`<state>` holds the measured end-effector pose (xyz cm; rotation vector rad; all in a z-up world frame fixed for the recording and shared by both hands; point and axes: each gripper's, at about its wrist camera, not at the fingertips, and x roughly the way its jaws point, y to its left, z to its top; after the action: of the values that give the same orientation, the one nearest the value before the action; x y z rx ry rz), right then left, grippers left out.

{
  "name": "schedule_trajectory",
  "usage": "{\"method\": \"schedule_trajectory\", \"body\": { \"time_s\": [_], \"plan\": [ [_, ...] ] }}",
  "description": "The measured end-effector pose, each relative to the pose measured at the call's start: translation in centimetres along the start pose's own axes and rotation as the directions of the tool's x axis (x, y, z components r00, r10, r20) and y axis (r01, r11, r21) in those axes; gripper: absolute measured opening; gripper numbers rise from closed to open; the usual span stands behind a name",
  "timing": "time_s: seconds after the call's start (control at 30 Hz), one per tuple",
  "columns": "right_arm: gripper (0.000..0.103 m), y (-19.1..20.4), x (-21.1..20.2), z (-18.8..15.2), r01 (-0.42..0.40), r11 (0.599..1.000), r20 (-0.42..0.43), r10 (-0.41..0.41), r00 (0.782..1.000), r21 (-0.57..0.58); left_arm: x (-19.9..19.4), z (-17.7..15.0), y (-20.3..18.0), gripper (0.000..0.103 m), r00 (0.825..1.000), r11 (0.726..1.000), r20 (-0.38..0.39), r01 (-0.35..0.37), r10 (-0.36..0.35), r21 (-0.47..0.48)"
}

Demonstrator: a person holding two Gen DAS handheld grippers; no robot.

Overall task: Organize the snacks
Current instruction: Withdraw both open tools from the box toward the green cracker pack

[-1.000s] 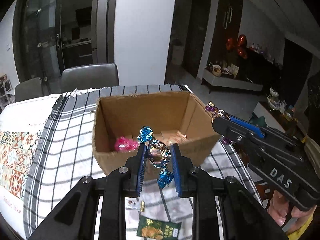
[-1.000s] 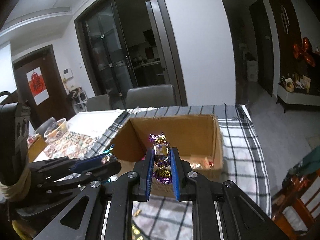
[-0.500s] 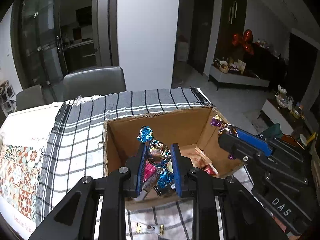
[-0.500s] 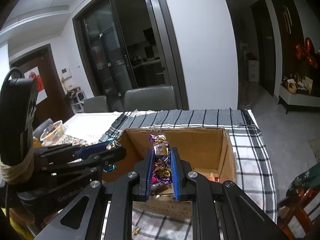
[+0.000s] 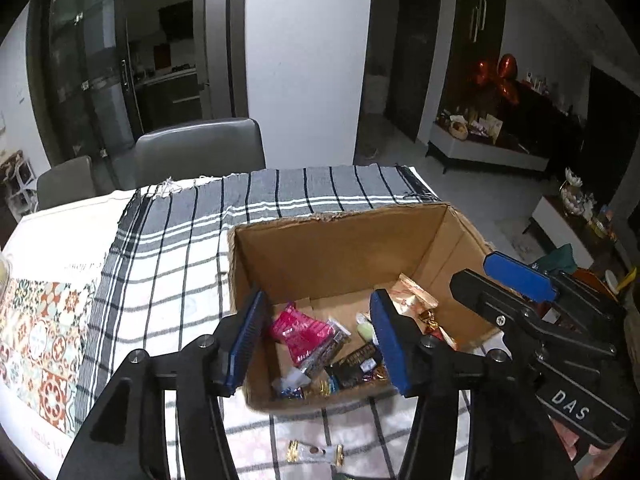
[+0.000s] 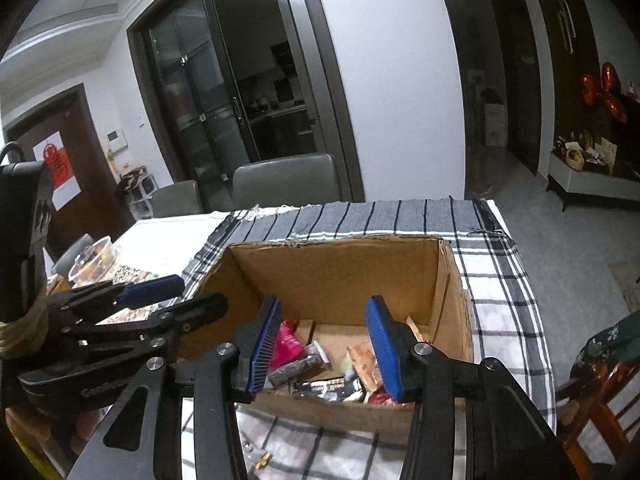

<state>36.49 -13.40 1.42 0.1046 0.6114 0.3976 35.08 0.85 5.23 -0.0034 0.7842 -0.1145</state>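
- Already the open brown cardboard box (image 5: 352, 248) in the lower middle of the left wrist view holds a small heap of wrapped snacks: a pink foil packet (image 5: 301, 330), a dark chocolate bar wrapper (image 5: 354, 364), an orange-beige sachet (image 5: 414, 292) and some twisted sweets.
- Both tools hang over it with nothing between their blue pads: the left gripper (image 5: 316, 344) and the right gripper (image 6: 322, 346) have just been opening, so the sweets they carried look to have dropped in.
- Left to do, I judge: a small gold-ended candy (image 5: 316, 451) lies on the black-and-white checked cloth (image 5: 168, 264) just in front of the box, at the bottom of the frame.
- Around: a grey chair (image 5: 200, 152) behind the table in the upper left, and a clear bowl (image 6: 94, 258) at mid left of the right wrist view.
- Each gripper crowds the other's side of the box.
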Motion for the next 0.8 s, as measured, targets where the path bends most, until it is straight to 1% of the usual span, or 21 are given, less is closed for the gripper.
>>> {"method": "schedule_trajectory", "body": {
  "time_s": [0.13,0.2,0.27,0.37,0.53,0.63,0.8],
  "plan": [
    [0.046,0.9,-1.4,-0.5,-0.003,0.999,0.016,0.004,1.0,-0.036,-1.7,-1.4,0.3,0.055,1.0,1.0,0.016,-0.019,0.02,-0.014],
    [0.046,1.4,-2.0,-0.8,-0.006,0.999,0.017,0.007,1.0,-0.051,-2.4,-2.2,0.3,0.058,0.999,0.999,0.019,-0.029,0.029,-0.019],
    [0.046,1.8,-2.5,-1.4,-0.012,0.998,0.015,0.013,1.0,-0.059,-3.0,-3.0,0.4,0.059,0.999,0.999,0.014,-0.029,0.03,-0.024],
    [0.046,2.4,-2.8,-2.4,-0.019,0.998,-0.002,0.019,1.0,-0.066,-3.6,-4.1,0.8,0.059,0.999,0.998,0.009,-0.042,0.042,-0.041],
    [0.046,2.9,-3.2,-3.9,-0.032,0.997,-0.023,0.031,0.999,-0.067,-4.8,-5.8,0.8,0.059,0.998,0.997,0.017,-0.06,0.061,-0.043],
    [0.046,3.2,-3.4,-4.7,-0.028,0.997,-0.035,0.026,0.999,-0.068,-5.8,-6.9,0.8,0.059,0.997,0.997,0.03,-0.065,0.066,-0.038],
    [0.046,4.2,-4.0,-5.7,0.002,0.995,-0.042,-0.006,0.999,-0.098,-7.1,-8.3,1.0,0.06,0.992,0.993,0.056,-0.117,0.117,0.009]
  ]
}}
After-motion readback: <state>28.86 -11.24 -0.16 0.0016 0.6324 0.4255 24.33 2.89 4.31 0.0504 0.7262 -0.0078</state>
